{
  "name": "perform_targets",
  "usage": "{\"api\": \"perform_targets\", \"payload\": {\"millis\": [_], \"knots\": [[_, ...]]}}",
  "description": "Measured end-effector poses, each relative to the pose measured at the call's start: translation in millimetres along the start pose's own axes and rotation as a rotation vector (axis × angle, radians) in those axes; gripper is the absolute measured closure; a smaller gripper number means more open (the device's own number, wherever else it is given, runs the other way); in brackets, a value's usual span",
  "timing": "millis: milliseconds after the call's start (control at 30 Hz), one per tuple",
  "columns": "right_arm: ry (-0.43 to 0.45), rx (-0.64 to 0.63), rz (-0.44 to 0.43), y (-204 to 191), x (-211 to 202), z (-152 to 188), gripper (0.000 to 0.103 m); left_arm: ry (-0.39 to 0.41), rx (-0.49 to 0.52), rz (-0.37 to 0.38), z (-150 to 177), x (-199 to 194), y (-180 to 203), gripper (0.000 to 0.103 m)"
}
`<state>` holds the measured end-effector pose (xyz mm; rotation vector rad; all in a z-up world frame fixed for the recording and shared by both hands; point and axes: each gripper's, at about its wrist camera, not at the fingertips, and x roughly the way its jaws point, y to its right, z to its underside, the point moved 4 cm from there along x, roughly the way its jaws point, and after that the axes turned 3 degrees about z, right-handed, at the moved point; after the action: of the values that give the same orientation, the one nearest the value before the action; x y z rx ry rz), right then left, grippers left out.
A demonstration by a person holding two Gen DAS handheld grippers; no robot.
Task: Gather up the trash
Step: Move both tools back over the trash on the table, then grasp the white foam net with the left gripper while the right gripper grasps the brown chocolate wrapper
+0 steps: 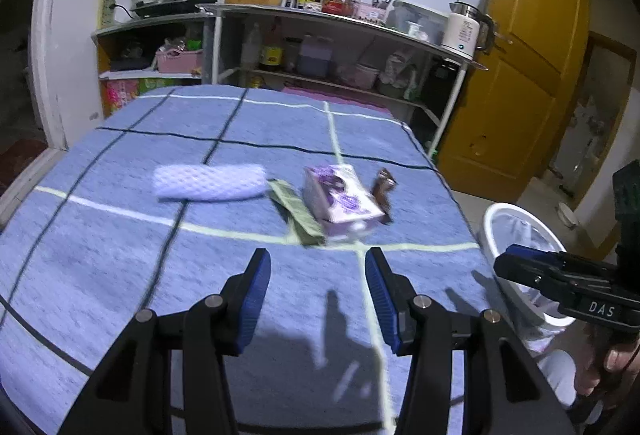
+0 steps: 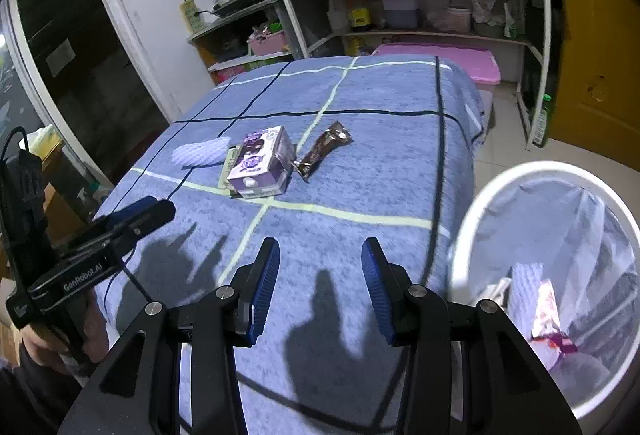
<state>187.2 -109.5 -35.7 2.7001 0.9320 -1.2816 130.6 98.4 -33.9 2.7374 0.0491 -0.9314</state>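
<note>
Both grippers, the left gripper (image 1: 317, 301) and the right gripper (image 2: 320, 289), hover over the near part of the blue cloth (image 2: 360, 175) with jaws spread and nothing between them, and the white bin (image 2: 480, 195) at about three o'clock of the right one already holds at least one pink-and-white wrapper (image 2: 548, 319). Four pieces seem left to collect, all ahead at roughly twelve o'clock: the purple carton (image 2: 260, 163), a green packet (image 1: 298, 213) touching its side, the brown wrapper (image 2: 322, 151) just beside it, and farthest left the white foam net (image 1: 210, 182).
</note>
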Motion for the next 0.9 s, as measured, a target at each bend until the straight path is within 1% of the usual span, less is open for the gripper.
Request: {"api": "perform_targets", "payload": {"millis": [267,667,800,900], "knots": [[-0.022,-0.003,0.007,-7.0,25.7,-20.7,0.059,0.014,0.013,-0.043,-21.9,11.5,-32.9,0.049],[-0.071,0.021,0.018,-12.5,72.3,-51.3,0.059,0.001,0.094,-0.092,-55.2,48.2,-79.2,0.045],[-0.088,0.044,0.019,-9.4,87.5,-57.6,0.059,-0.008,0.132,-0.074,-66.1,62.8,-87.9,0.042],[-0.104,0.065,0.024,-5.1,100.9,-63.1,0.059,-0.033,0.163,-0.03,-71.2,77.1,-90.9,0.039]]}}
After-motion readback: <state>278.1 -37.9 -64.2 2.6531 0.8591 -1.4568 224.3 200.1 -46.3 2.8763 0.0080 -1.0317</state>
